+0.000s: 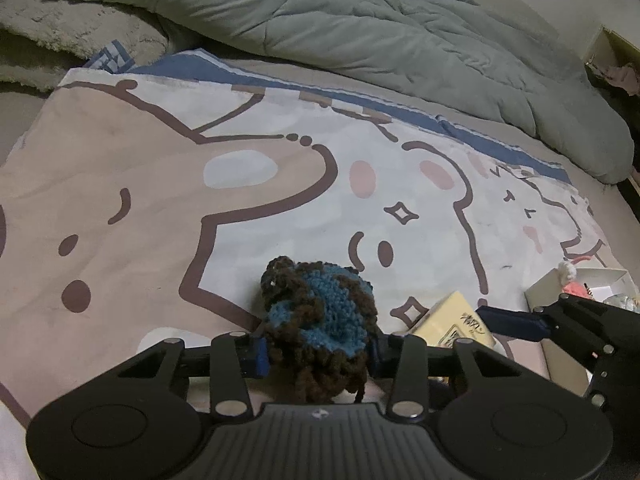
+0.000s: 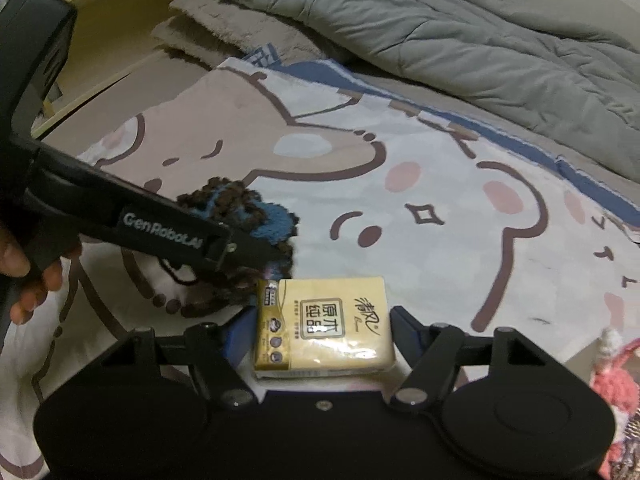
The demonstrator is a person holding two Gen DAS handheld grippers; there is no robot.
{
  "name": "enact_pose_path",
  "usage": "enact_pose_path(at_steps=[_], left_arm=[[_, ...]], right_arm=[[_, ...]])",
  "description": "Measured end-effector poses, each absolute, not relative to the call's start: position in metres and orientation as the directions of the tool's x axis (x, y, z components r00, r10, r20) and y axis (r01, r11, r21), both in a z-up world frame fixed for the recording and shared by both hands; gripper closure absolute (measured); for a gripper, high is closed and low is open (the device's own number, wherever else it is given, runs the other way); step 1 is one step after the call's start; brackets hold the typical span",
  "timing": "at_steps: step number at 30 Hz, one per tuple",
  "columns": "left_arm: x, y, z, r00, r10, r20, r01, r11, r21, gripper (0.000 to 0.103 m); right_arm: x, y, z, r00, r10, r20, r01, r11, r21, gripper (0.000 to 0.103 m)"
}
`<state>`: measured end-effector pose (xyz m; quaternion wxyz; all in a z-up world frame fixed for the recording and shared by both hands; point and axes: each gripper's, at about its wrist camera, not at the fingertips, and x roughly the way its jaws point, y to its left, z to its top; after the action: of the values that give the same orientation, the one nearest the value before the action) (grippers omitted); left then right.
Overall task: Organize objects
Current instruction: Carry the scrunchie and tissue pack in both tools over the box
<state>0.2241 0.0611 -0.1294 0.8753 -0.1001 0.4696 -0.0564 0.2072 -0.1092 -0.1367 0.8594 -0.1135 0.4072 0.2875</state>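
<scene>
Lying on a cartoon-bear sheet (image 1: pixel 168 216) spread over a bed, a knitted brown-and-blue pouch (image 1: pixel 320 320) sits between the fingers of the left gripper (image 1: pixel 318 350). Both blue pads (image 1: pixel 261 354) press into its yarn from the sides, so the tool is clamped on the pouch. In the right wrist view the same gripper reaches in from the left, with a hand (image 2: pixel 28 268) on its handle at the left edge.

Just right of the pouch lies a yellow tissue pack (image 2: pixel 324 326), flat on the sheet, its printed face up. The right gripper (image 2: pixel 320 334) straddles it: the left pad (image 2: pixel 236 340) meets the pack's side, and the right finger sits at the pack's other edge, though whether it presses there cannot be told. The pack's far-left corner touches the pouch.

Far across the bed a grey-green quilt (image 1: pixel 360 28) lies bunched, with a fuzzy beige blanket (image 1: pixel 68 28) to its left. At the near right stands a white box (image 1: pixel 600 280) with a pink knitted toy (image 1: pixel 572 284) at it.
</scene>
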Motion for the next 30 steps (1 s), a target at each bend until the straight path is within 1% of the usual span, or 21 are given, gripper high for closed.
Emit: enact_pose_path(at_steps=[11,19,30], left_arm=[[0.197,0.052,-0.096,0.599,-0.183,-0.780,0.026,0.978,-0.209,0.060],[0.172,0.048,-0.067,0.651,-0.173,-0.739,0.043,0.980,-0.192,0.060],[0.136,0.043,-0.033,0.699,-0.135,-0.702,0.064,0.990,-0.127,0.060]], right_arm=[[0.193,-0.134,-0.106,0.578,0.352,-0.736,-0.494,0.869,0.028,0.031],[0.173,-0.149,-0.078,0.614,0.350,-0.707,-0.460,0.887,0.039,0.031],[0.143,-0.168,-0.043,0.667,0.341,-0.662,-0.404,0.913,0.063,0.031]])
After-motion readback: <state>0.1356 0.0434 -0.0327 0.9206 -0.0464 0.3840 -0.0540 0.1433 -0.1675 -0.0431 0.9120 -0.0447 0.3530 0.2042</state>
